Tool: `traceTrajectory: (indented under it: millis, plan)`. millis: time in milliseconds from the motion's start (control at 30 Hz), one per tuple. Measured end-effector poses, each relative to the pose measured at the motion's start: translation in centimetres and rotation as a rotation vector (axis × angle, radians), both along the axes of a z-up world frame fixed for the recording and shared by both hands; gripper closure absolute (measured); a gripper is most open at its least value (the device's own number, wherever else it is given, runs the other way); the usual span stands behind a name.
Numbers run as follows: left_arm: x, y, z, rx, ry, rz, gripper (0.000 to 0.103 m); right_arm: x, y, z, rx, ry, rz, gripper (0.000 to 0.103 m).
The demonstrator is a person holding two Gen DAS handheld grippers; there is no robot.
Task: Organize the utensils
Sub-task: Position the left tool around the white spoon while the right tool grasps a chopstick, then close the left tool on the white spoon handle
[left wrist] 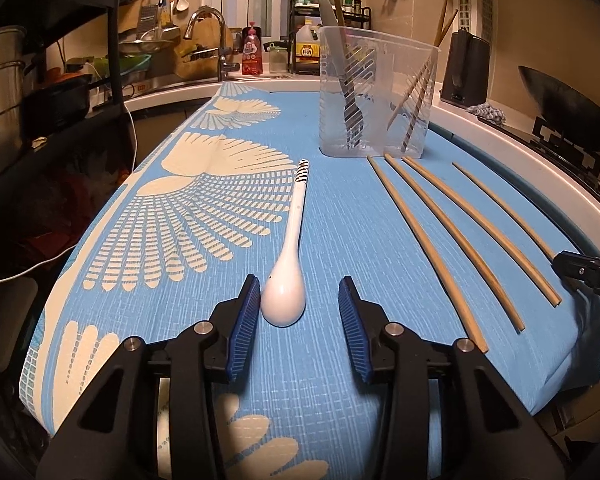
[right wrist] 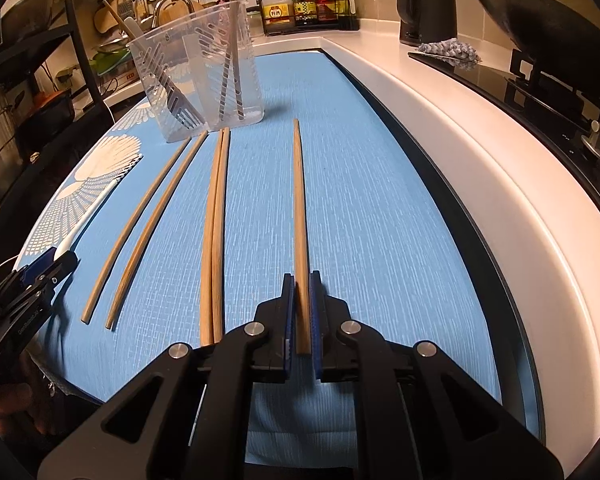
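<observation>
While the right tool (right wrist: 299, 312) is pinching the near end of one wooden chopstick (right wrist: 299, 216) lying on the blue-clothed desk (right wrist: 380, 240), the left tool (left wrist: 298, 316) is standing partly open with nothing gripped, the white spoon (left wrist: 286, 280) lying bowl-down just inside its left pad. Ceramic by its look, the spoon is probably hard, slick and breakable, so gripping the slender handle seems safer; the clear holder (left wrist: 376, 92) is waiting beyond

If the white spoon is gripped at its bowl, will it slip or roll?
The white spoon looks glossy and rounded, so it may slip between the left gripper fingers. Its bowl could rock sideways on the blue cloth. It seems ceramic, probably stiff and breakable.
</observation>
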State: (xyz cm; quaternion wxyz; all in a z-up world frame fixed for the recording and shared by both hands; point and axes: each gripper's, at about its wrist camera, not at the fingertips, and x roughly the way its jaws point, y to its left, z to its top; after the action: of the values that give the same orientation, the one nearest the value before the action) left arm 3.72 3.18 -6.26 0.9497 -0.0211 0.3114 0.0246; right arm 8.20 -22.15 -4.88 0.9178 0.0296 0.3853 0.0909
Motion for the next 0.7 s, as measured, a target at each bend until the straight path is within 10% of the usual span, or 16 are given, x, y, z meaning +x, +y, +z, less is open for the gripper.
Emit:
traceTrajectory:
  millis: [233,700]
  plan:
    - [0.2,0.42,0.13,0.009,-0.003,0.005,0.08,-0.25,0.03,-0.12,-0.006,-0.025,-0.004,0.095]
    - [-0.3,0.69,-0.1,-0.001,-0.024,0.002,0.08,-0.49,-0.1,-0.25,0.003,-0.033,0.015,0.095]
